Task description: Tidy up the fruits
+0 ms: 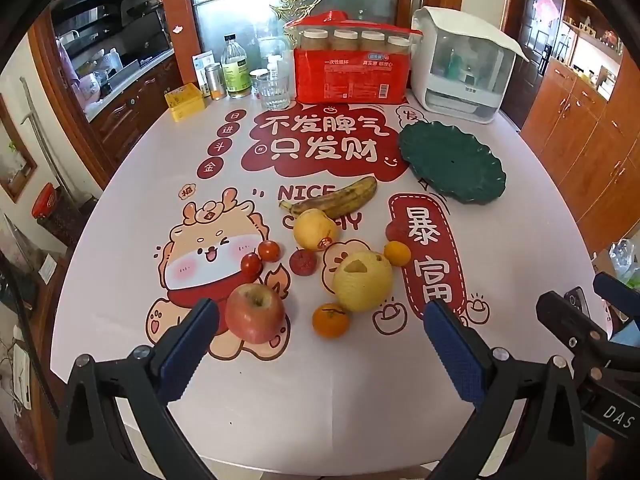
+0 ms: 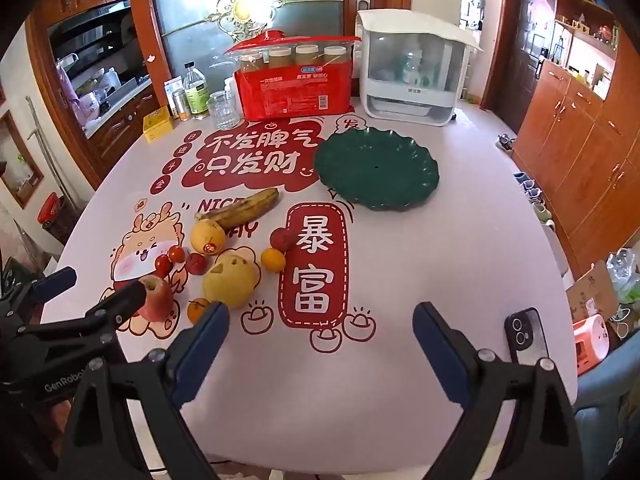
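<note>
The tablecloth [image 1: 320, 380] on the surface carries big white characters "不发脾气 只发财", the word "NICE", and "暴富" in a red panel. The red package [image 1: 348, 80] shows "一次性纸杯". One claw body reads "DAS", the other "GenRobot".

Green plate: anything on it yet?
Nothing on the green plate; its whole top shows bare in both views. All fruit, including the banana, lies on the tablecloth. Under the plate is hidden.
</note>
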`<state>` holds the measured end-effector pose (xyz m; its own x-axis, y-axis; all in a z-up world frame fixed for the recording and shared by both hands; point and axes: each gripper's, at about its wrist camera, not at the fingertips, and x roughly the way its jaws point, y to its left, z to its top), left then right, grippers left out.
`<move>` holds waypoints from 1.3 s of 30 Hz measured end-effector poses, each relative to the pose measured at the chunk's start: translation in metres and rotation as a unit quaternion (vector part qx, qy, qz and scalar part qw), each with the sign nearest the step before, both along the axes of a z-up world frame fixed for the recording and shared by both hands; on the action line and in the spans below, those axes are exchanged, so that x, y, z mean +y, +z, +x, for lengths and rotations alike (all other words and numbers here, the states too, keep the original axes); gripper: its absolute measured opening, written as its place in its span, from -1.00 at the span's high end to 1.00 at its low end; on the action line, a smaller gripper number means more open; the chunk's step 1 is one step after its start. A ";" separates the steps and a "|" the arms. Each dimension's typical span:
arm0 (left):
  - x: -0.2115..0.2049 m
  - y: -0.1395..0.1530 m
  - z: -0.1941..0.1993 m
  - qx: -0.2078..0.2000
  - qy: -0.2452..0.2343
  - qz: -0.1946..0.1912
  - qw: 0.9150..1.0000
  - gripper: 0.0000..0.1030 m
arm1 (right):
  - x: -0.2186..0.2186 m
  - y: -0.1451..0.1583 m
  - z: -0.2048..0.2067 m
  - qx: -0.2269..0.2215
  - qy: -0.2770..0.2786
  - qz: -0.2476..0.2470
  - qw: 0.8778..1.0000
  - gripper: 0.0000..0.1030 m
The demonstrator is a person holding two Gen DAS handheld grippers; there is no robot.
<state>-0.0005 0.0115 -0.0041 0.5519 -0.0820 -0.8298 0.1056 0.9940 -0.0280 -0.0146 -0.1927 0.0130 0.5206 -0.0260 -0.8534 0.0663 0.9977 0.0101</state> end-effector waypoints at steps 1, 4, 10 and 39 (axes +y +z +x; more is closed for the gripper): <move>-0.005 0.000 0.000 0.001 0.003 0.004 1.000 -0.97 | 0.000 0.000 -0.001 0.000 0.001 0.002 1.000 -0.82; -0.012 -0.002 0.001 0.006 0.005 0.010 1.000 -0.97 | 0.000 0.000 -0.005 -0.001 0.004 0.004 1.000 -0.82; -0.022 -0.004 -0.002 0.000 0.009 0.014 1.000 -0.97 | 0.007 -0.003 -0.002 0.006 0.009 0.004 1.000 -0.82; -0.020 0.005 -0.006 -0.008 0.029 0.022 0.999 -0.97 | 0.018 -0.008 -0.001 0.007 0.030 0.001 1.000 -0.82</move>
